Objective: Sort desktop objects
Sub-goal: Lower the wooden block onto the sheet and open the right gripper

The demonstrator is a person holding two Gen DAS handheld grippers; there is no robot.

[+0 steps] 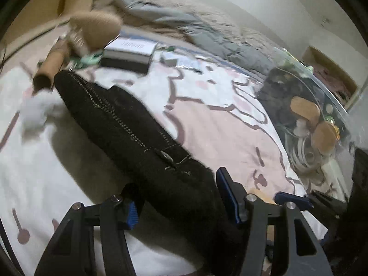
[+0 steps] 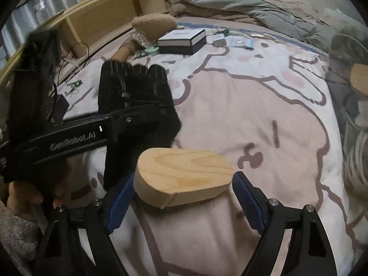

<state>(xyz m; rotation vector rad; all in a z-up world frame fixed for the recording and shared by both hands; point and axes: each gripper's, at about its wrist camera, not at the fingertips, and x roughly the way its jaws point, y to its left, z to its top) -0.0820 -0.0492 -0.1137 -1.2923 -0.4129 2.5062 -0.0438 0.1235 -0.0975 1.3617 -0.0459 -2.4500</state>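
Observation:
A black knit glove (image 1: pixel 128 124) hangs from my left gripper (image 1: pixel 177 209), whose blue pads are closed on its cuff; it is lifted above the bedsheet. In the right wrist view the same glove (image 2: pixel 135 96) dangles from the left gripper's arm (image 2: pixel 76 138). My right gripper (image 2: pixel 184 200) is open around an oval wooden block (image 2: pixel 184 172) lying on the sheet; the left pad (image 2: pixel 122 202) is close to the block, the right pad (image 2: pixel 248 204) stands apart.
A clear plastic bin (image 1: pixel 317 115) at the right holds cables and wooden pieces. A white-and-black box (image 2: pixel 181 39), a brown brush (image 2: pixel 147 32), a cardboard tube (image 1: pixel 49 69) and small packets lie farther up the bed. A wooden shelf (image 2: pixel 103 18) runs behind.

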